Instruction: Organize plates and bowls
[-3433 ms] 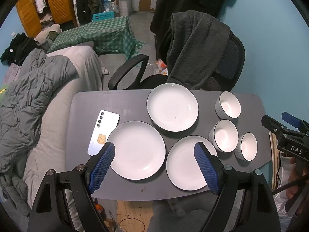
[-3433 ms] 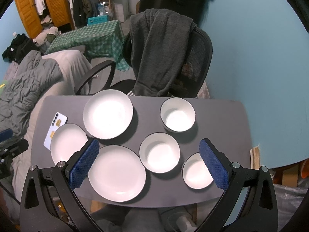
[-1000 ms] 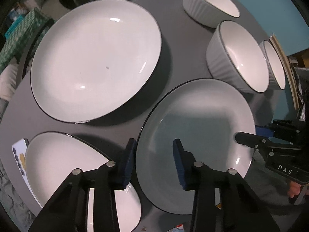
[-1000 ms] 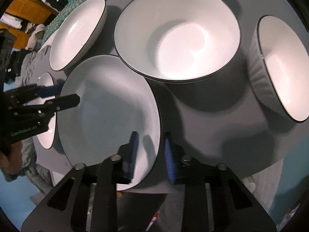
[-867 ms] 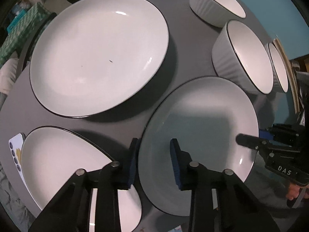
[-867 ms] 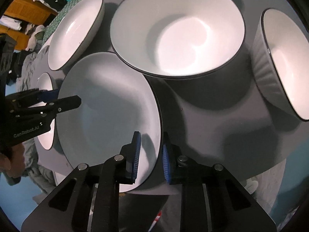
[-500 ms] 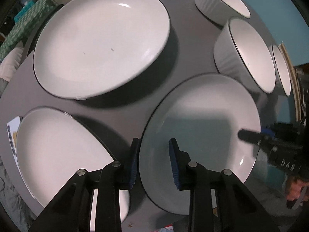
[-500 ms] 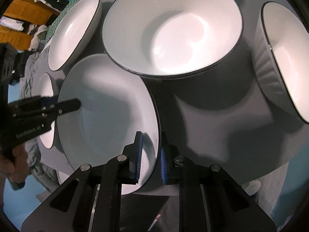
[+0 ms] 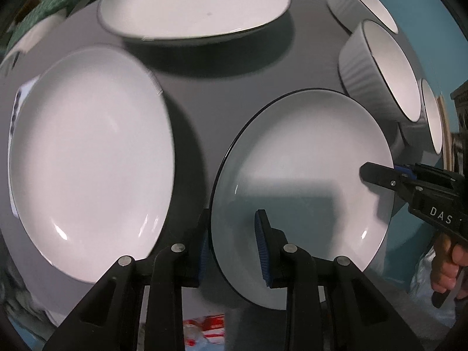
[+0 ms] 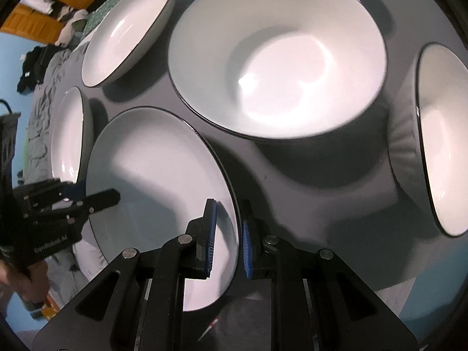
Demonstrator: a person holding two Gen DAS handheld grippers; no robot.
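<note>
White glossy black-rimmed plate (image 9: 304, 158), left claw (image 9: 232, 245) and right claw (image 10: 228, 239) clamping opposite rims

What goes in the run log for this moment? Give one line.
left hand-held gripper: shut on near plate left rim | right hand-held gripper: shut on same plate, right rim | other plates, bowls: on table

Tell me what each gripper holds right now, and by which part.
Both hold the same plate. The left gripper clamps its near-left rim, one finger above and one below; the right gripper clamps the opposite rim likewise.
</note>
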